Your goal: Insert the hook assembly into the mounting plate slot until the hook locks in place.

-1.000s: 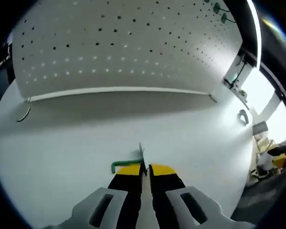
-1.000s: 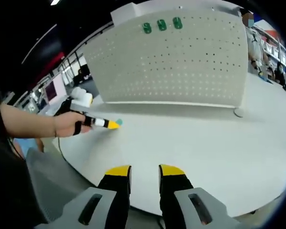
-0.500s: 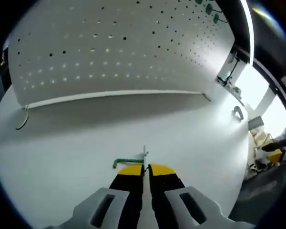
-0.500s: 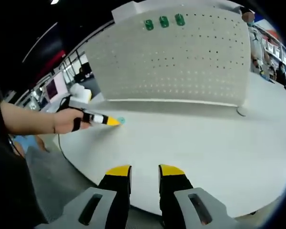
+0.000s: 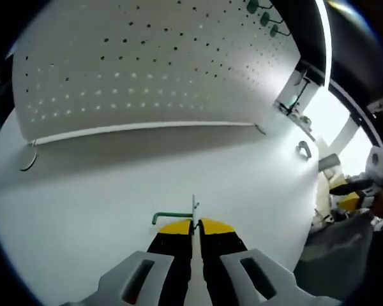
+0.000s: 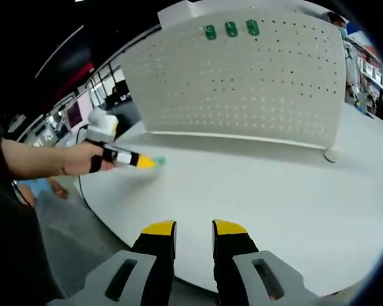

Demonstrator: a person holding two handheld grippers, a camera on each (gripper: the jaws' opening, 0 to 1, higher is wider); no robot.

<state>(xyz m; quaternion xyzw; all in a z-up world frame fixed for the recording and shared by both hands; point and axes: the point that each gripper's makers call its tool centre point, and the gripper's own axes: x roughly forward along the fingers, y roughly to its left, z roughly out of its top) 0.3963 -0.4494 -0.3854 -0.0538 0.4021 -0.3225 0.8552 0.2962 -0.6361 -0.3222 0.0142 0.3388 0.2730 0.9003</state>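
My left gripper [image 5: 195, 223] is shut on a green hook assembly [image 5: 172, 217], whose thin metal wire [image 5: 193, 207] sticks up between the jaw tips just above the white table. The white pegboard mounting plate [image 5: 147, 70] stands upright beyond it, with three green hooks [image 5: 262, 14] near its top corner. In the right gripper view, a hand holds the left gripper [image 6: 143, 162] with the green hook [image 6: 159, 161] at its tip, in front of the pegboard [image 6: 242, 83]. My right gripper [image 6: 193, 227] is open over the table's near edge, holding nothing.
A round white table [image 6: 274, 191] carries the pegboard. Wire loops lie at the board's ends [image 5: 27, 162] [image 5: 303, 149]. Three green hooks [image 6: 231, 29] sit on the board's top row. A person's forearm [image 6: 32, 159] comes in from the left. Workshop clutter lies beyond the table's edge.
The left gripper view has swung, bringing the pegboard closer and shifting it left. The right gripper view has shifted slightly. The hook stays held in the left jaws.
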